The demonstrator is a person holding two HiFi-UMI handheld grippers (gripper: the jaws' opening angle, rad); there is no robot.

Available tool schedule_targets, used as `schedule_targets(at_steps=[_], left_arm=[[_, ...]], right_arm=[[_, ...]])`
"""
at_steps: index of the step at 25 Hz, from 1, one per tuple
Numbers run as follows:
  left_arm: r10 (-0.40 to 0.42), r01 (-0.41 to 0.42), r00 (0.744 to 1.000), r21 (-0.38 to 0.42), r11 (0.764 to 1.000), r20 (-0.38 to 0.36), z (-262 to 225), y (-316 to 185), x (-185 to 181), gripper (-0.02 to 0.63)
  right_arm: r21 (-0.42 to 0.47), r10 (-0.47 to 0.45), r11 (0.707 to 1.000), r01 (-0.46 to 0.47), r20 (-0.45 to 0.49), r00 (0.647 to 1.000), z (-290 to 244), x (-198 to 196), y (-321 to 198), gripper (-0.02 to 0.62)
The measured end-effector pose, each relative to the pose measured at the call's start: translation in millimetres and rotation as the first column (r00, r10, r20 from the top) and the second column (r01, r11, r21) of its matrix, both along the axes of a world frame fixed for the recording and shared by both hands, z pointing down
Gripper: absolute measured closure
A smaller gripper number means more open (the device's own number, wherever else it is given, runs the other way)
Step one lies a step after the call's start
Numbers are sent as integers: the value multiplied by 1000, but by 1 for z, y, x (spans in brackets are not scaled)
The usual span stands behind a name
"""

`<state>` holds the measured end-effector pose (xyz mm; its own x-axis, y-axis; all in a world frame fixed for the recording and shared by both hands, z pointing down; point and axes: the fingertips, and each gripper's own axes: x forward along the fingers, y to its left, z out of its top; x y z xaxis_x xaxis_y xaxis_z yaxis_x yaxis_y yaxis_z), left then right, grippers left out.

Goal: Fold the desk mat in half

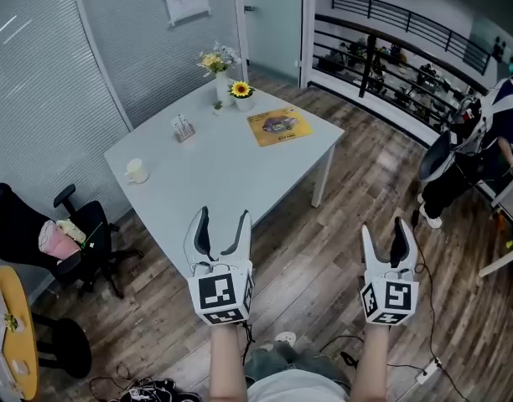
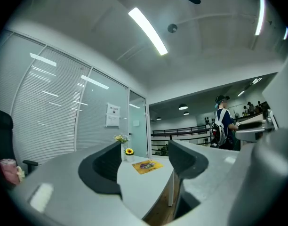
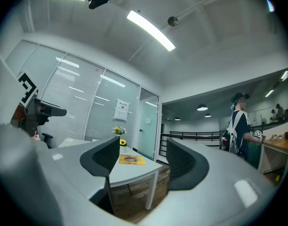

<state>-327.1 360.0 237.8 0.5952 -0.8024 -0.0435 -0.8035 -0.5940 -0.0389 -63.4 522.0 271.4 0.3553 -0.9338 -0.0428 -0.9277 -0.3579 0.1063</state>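
Wide apart and empty at the left tool (image 1: 221, 218), lower centre of the head view. Likewise at the right tool (image 1: 389, 229), lower right, out over the wooden floor (image 1: 349, 199). Both well short of the desk mat (image 1: 279, 126), lying flat and unfolded near the far right corner of the white counter (image 1: 215, 170), upper centre.

Likely trouble:
- Thin and flush to the top, so probably hard to get a jaw under. Could slide toward the nearby edge and off instead of lifting.
- Could also knock the sunflower pot (image 1: 241, 95) near its upper left corner, or the flower vase (image 1: 222, 75) just behind.
- With uneven pull from the two tools, likely a crooked fold.
- Down by the feet, a power strip (image 1: 426, 373) with its cable to catch on while stepping in.
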Motion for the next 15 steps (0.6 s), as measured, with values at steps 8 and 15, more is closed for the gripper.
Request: schedule_targets(at_steps=[8, 15], left_arm=[[33, -32, 999, -21, 999, 12, 15, -29, 17, 288], [25, -24, 999, -25, 999, 35, 21, -58, 36, 288]], right_arm=[[-61, -2, 998, 1, -23, 1000, 17, 4, -28, 258], [-64, -23, 998, 24, 3, 1000, 25, 28, -61, 259]])
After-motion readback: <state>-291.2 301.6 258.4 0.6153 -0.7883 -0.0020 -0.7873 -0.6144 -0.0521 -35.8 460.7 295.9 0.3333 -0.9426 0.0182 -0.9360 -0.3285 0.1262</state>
